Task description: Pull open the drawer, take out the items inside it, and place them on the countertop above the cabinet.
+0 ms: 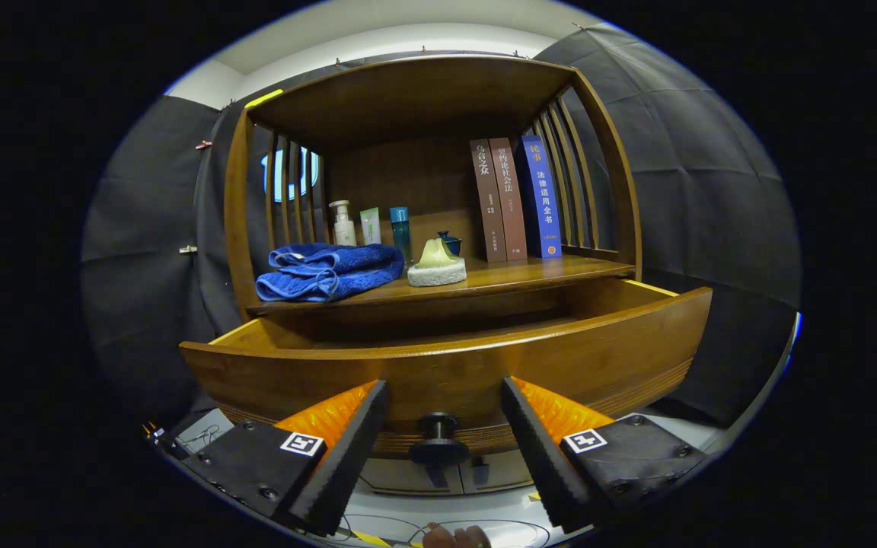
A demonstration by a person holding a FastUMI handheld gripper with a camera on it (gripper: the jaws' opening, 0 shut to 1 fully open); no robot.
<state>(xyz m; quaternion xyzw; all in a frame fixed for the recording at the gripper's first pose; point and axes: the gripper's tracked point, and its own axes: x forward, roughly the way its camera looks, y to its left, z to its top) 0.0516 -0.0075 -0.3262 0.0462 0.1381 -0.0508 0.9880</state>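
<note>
The wooden drawer [446, 369] of the cabinet stands pulled out toward me, its front panel just beyond the fingers. Its dark round knob [438, 441] sits between my fingertips without touching either. My gripper [444, 396] is open, with nothing held. The drawer's inside is hidden behind its front panel. On the countertop [530, 275] above the drawer lie a folded blue towel [330, 272] and a pale green piece on a white sponge-like block [437, 266].
At the back of the countertop stand a pump bottle [343, 223], a small tube [370, 225], a teal bottle [400, 230] and a dark small pot [449, 242]. Three books [515, 198] lean at the right. Slatted wooden sides and a top shelf enclose the countertop.
</note>
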